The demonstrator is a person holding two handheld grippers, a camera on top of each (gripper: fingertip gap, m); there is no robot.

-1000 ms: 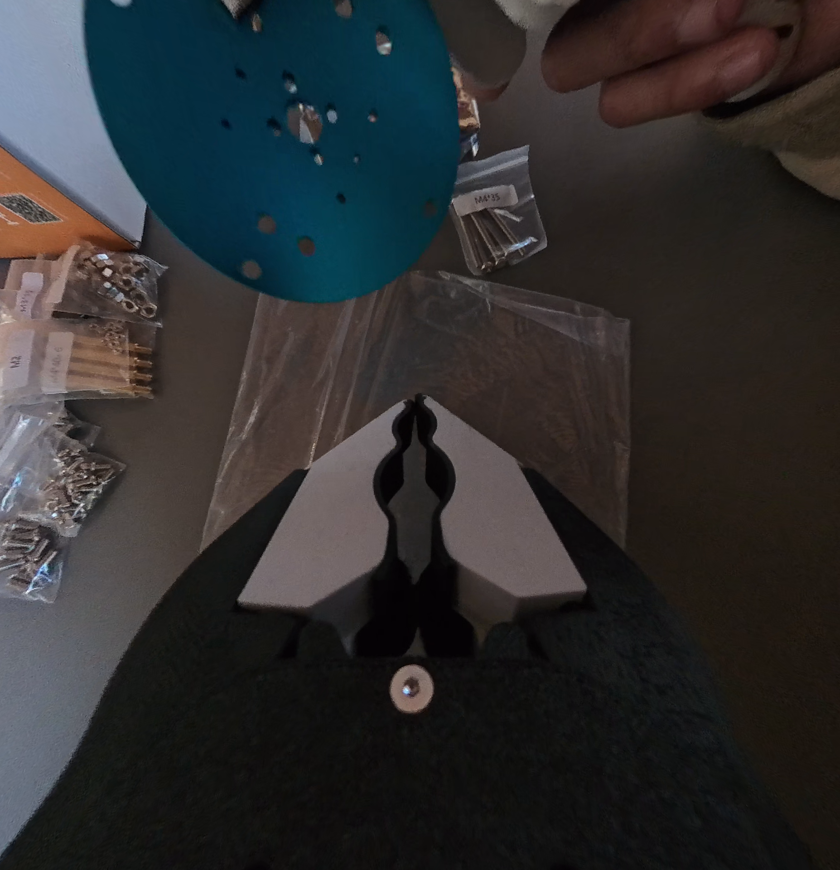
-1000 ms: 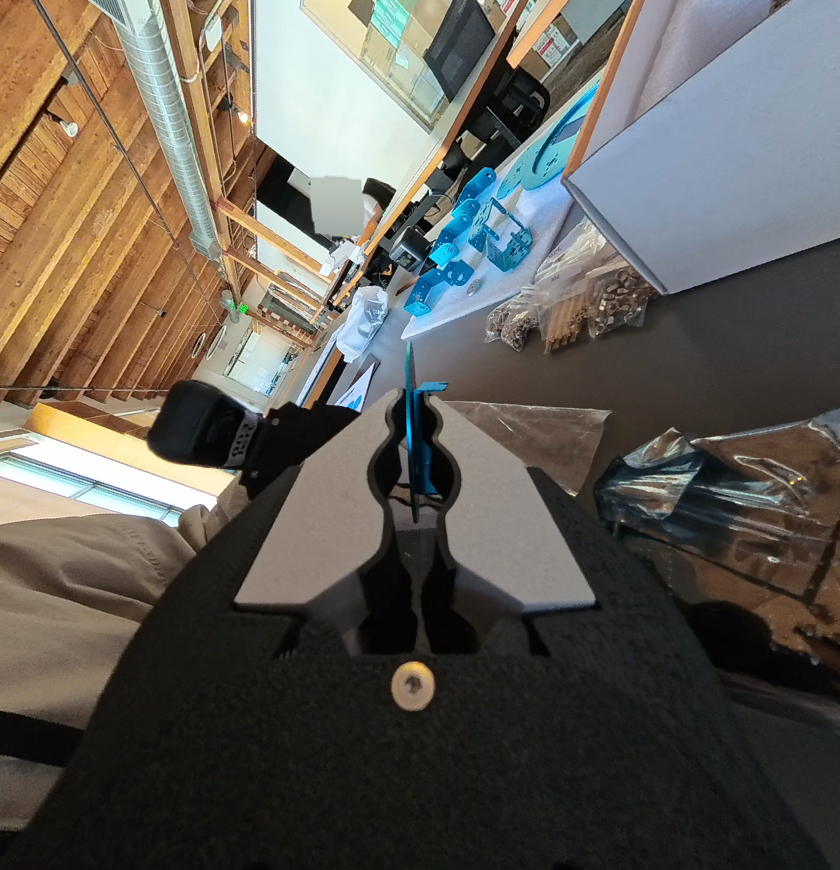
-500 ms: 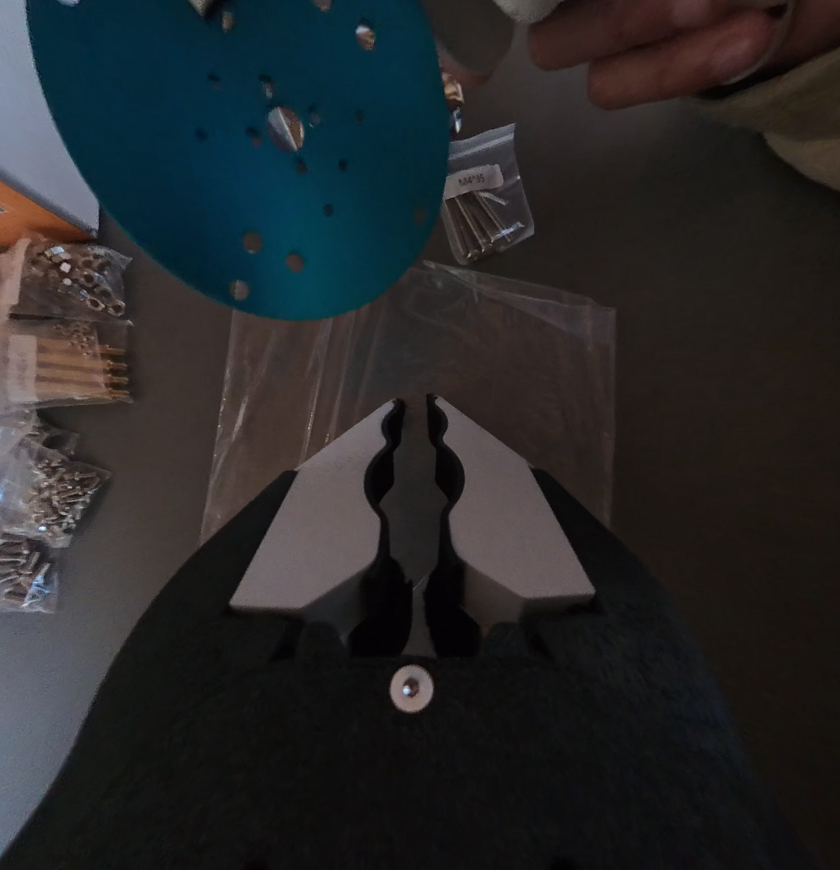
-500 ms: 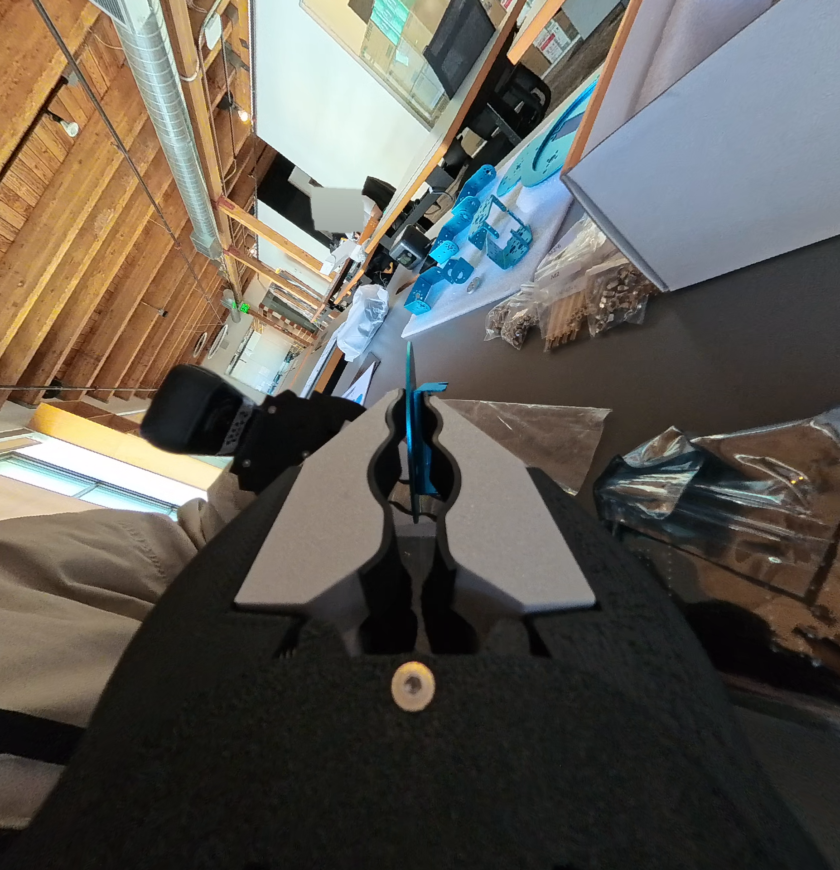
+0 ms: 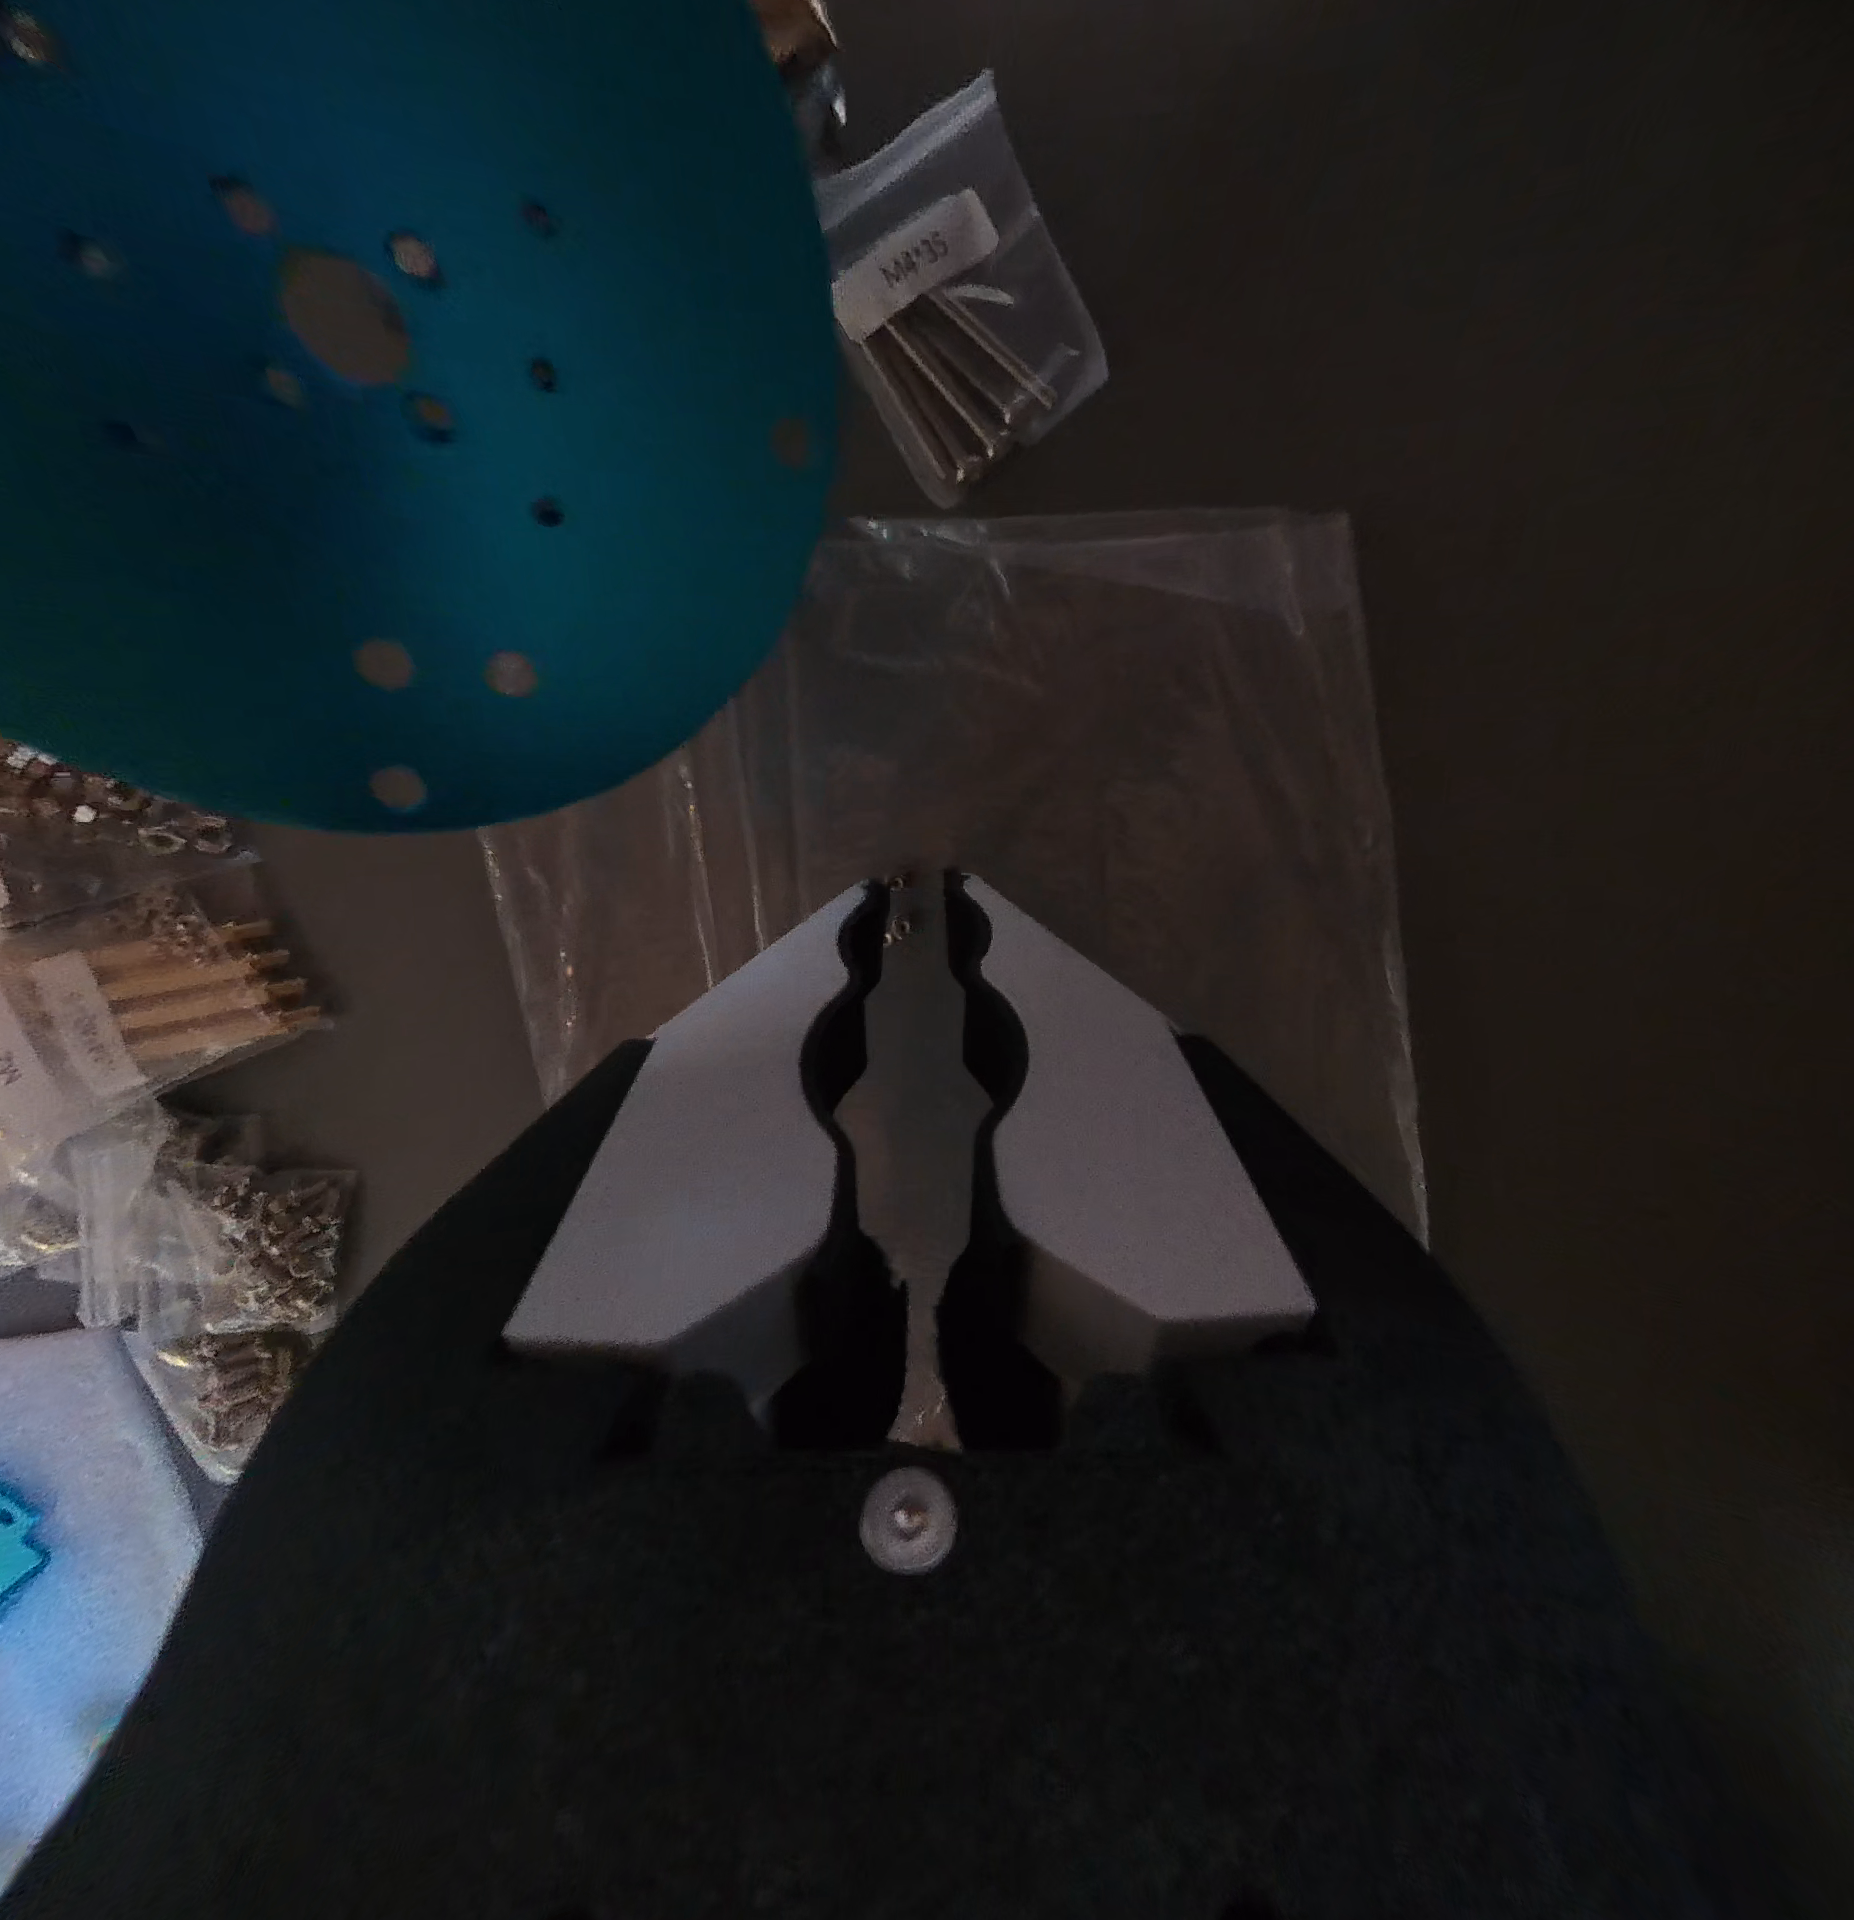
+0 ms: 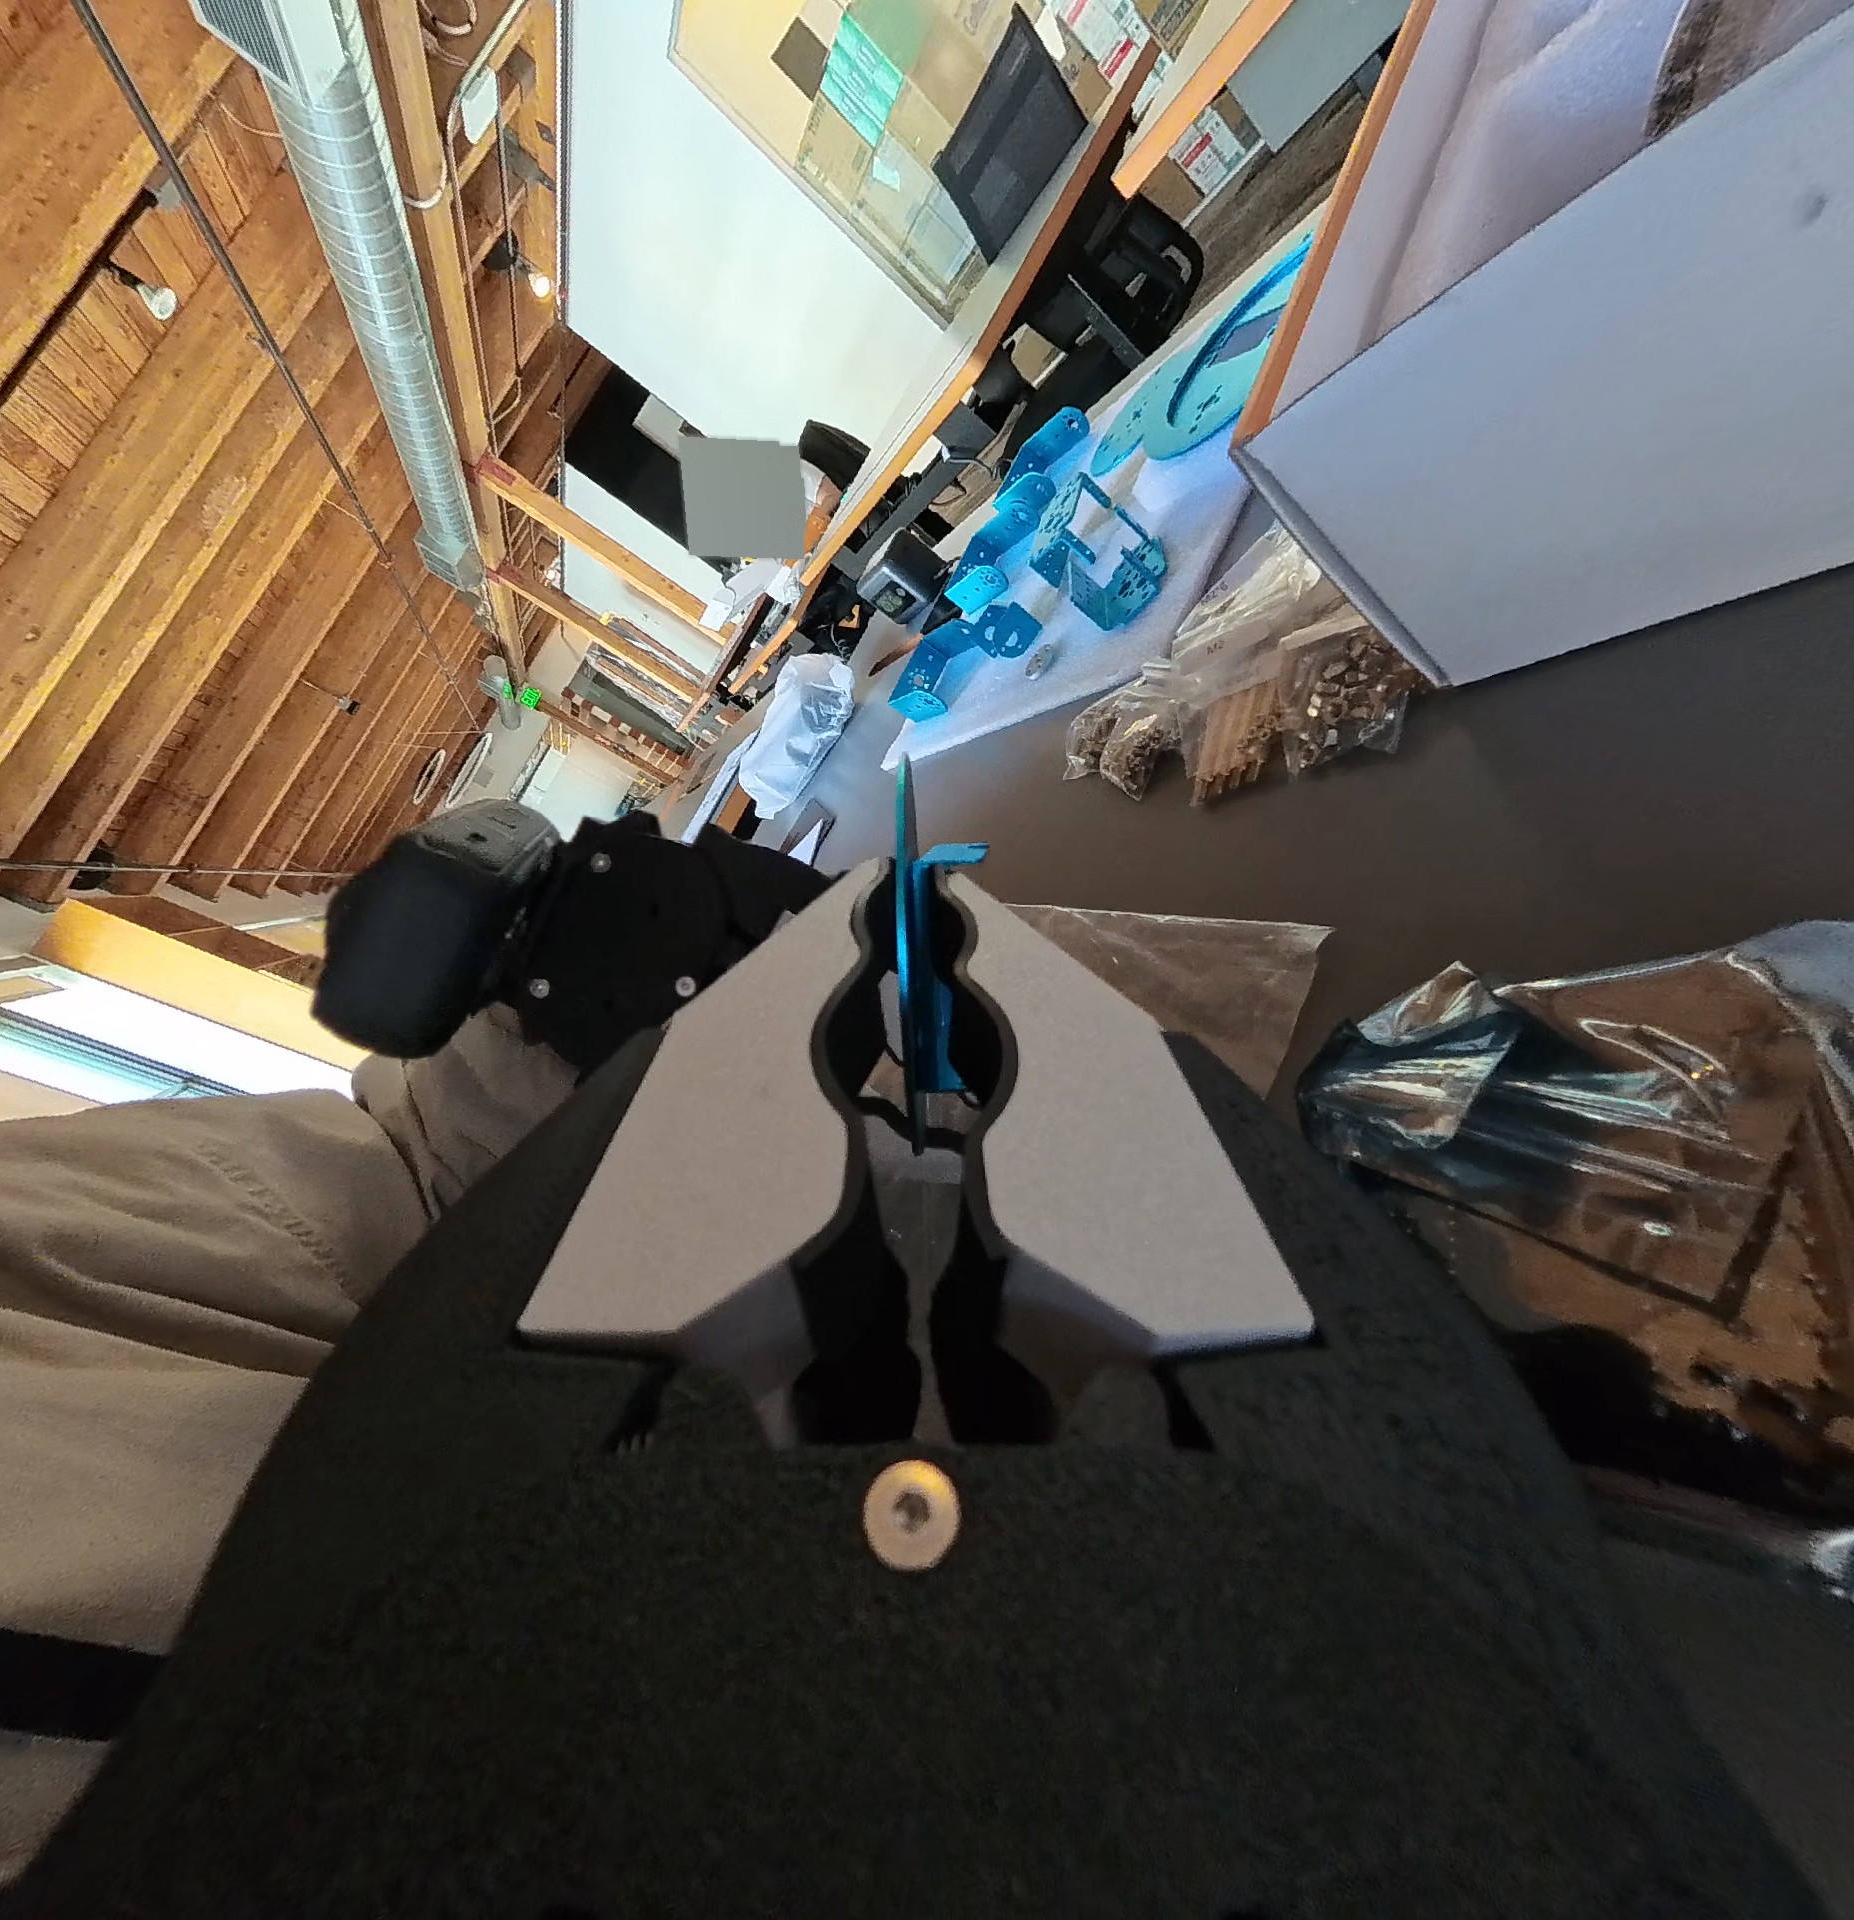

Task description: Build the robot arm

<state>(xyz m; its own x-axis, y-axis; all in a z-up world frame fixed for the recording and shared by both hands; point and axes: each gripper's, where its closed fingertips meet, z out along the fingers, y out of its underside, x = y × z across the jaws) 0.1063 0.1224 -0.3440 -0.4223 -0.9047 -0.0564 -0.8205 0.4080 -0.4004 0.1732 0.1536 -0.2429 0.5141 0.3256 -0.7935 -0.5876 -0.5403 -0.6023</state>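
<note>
While our right gripper [image 6: 918, 883] clamps a blue disc [image 6: 915, 977] edge-on, our left gripper [image 5: 928, 883] gapes slightly, empty, above a clear bag [image 5: 1110, 727] on the dark tabletop [image 5: 1577, 416]; timber ceiling [image 6: 123, 364] behind.

One blue disc [image 5: 383, 416], one flat clear bag [image 5: 1089, 748].

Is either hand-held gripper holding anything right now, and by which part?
The right hand-held gripper clamps the blue perforated disc edge-on, by its rim. The left hand-held gripper is open and holds nothing.
</note>
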